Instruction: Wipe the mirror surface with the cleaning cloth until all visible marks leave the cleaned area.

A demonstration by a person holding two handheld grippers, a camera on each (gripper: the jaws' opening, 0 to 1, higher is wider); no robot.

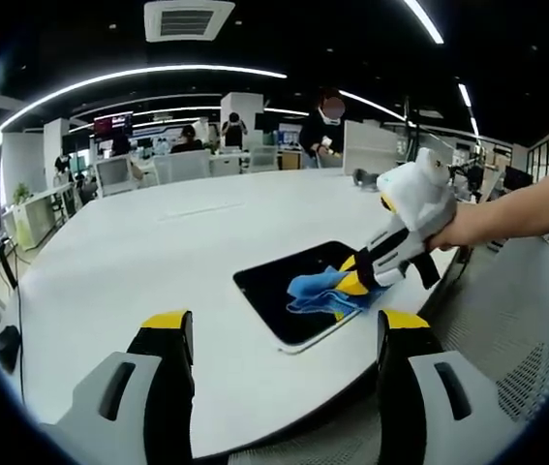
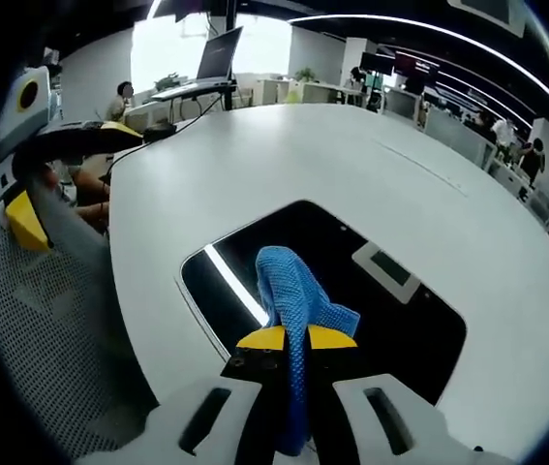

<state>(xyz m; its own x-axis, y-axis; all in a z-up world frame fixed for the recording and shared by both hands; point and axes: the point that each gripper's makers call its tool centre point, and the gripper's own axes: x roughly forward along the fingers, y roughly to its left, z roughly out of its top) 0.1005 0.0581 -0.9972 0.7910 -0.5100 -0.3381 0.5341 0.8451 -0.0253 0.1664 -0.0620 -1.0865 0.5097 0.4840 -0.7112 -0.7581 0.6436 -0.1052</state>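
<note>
An open-plan office is seen beyond a large white table (image 1: 158,252). Long curved light strips (image 1: 138,77) and a square vent (image 1: 189,19) are set in the dark ceiling. White desks and chairs (image 1: 114,174) are ranged at the back. Bright windows (image 2: 172,48) are glimpsed behind a laptop (image 2: 218,53). A mesh chair (image 2: 42,291) is drawn up alongside.

White table (image 1: 138,262), mesh chair (image 1: 516,320) (grey), laptop (image 2: 218,53)

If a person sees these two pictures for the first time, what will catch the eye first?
The bright blue cleaning cloth, pinched in the right gripper, stands out against the dark mirror lying flat on the white table. In the left gripper view, the open left gripper frames that scene near the table's edge.
</note>
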